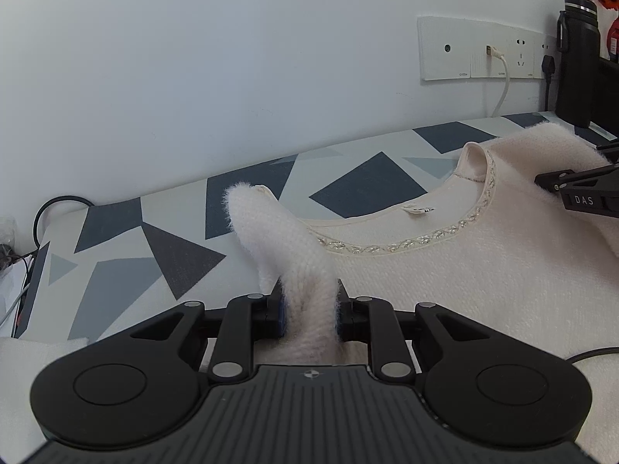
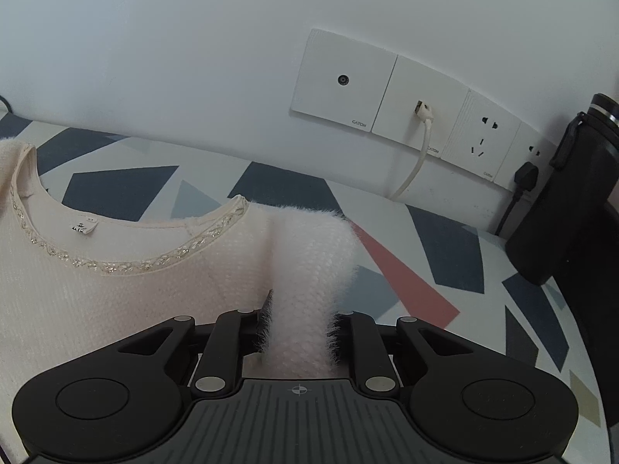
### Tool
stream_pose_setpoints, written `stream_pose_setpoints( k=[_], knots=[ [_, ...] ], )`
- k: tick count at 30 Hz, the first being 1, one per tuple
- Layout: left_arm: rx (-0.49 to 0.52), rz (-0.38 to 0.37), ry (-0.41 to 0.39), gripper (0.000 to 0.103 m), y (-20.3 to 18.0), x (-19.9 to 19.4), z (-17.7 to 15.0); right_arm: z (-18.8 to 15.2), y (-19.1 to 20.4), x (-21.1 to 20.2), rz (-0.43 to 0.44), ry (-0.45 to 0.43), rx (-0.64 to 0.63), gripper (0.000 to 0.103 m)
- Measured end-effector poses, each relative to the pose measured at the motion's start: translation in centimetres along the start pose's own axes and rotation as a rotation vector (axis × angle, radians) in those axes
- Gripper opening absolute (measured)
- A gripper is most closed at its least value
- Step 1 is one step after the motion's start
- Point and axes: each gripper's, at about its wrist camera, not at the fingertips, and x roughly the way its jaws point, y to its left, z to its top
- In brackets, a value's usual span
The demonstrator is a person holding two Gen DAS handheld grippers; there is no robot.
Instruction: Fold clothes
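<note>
left wrist view: the left gripper [image 1: 309, 305] has its jaws clamped on a bunched fold of the cream sweater [image 1: 445, 270], and the pinched fabric rises ahead of the jaws as a fuzzy ridge ending in a rounded tip. to the right of the jaws the sweater lies spread on the patterned tablecloth [image 1: 154, 255], its beaded neckline [image 1: 406, 243] curving ahead and right, with a small label [image 1: 418, 210] inside it. only this view shows the right gripper [image 1: 580, 193] from outside, far right of the jaws over the sweater; its jaws cannot be read from here. a black cable loop [image 1: 58, 208] lies far left, and a black bottle [image 1: 578, 62] stands at upper right by the wall sockets [image 1: 479, 50].

right wrist view: the right gripper [image 2: 300, 324] has its jaws closed on another fold of the sweater [image 2: 96, 301], which spreads to the left of the jaws. only here a red triangle [image 2: 402, 278] in the cloth shows, just right of the held fold. the bottle [image 2: 561, 208] stands far right.
</note>
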Motion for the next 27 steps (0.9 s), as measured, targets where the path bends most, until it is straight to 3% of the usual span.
stream_pose_setpoints(
  k=[12,15,20,25,27],
  knots=[
    [-0.022,-0.064,-0.021,0.021,-1.7,-3.2,-2.2,-3.3,-1.8,-3.5,0.038,-0.002,0.023,0.015],
    [0.001,-0.078,-0.022,0.028,-2.2,-3.5,-2.3,-3.8,-2.1,-3.9,0.043,0.000,0.028,0.015],
    [-0.017,-0.085,-0.022,0.028,-2.0,-3.4,-2.3,-3.8,-1.8,-3.7,0.040,0.000,0.020,0.014],
    [-0.047,-0.082,-0.019,0.019,-1.3,-3.5,-2.1,-3.2,-2.5,-3.9,0.060,-0.021,0.058,0.010],
    [-0.084,-0.103,-0.027,0.017,-0.3,-3.9,-1.3,-2.4,-3.1,-4.9,0.063,-0.080,0.099,0.010]
  ],
)
